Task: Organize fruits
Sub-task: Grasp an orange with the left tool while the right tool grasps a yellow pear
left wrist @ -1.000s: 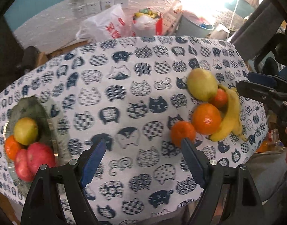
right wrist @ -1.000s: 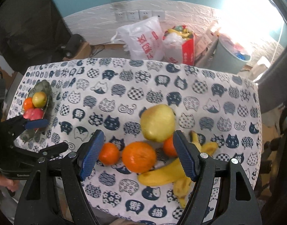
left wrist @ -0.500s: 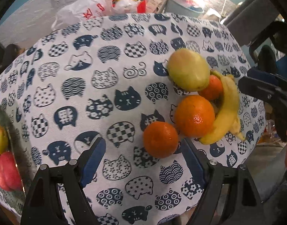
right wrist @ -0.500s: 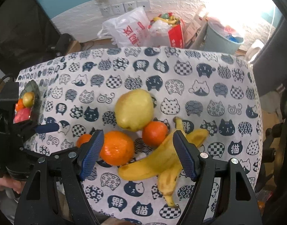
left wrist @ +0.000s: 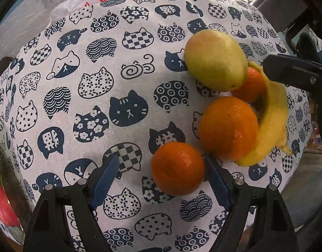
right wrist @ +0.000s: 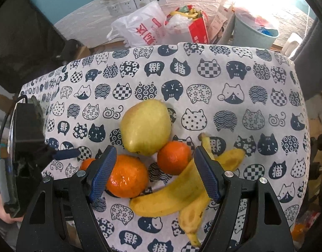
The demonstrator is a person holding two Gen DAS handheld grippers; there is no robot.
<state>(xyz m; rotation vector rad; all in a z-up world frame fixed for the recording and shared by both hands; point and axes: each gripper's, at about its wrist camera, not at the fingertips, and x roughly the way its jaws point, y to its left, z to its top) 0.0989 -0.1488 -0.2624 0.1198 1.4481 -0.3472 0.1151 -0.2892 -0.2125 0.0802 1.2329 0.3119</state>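
A small orange [left wrist: 177,168] lies on the cat-print cloth between the fingers of my open left gripper [left wrist: 161,178], close to the right finger. Behind it lie a bigger orange [left wrist: 228,127], a yellow-green pear [left wrist: 215,59], a third orange [left wrist: 250,84] and bananas [left wrist: 272,121]. In the right wrist view my open right gripper [right wrist: 155,174] hovers over the pile: big orange [right wrist: 129,178], pear [right wrist: 146,126], orange [right wrist: 173,159], bananas [right wrist: 175,195]. The left gripper [right wrist: 66,153] shows at the left.
A plate [left wrist: 7,180] with a red apple [left wrist: 3,208] sits at the table's left edge. Behind the table are plastic bags [right wrist: 144,27], a red bag [right wrist: 196,27], a grey bin [right wrist: 253,33] and wall sockets. The cloth's front edge drops off near both grippers.
My left gripper moved right and forward from the plate side until the small orange came between its fingers. My right gripper shifted right and lower over the oranges and bananas.
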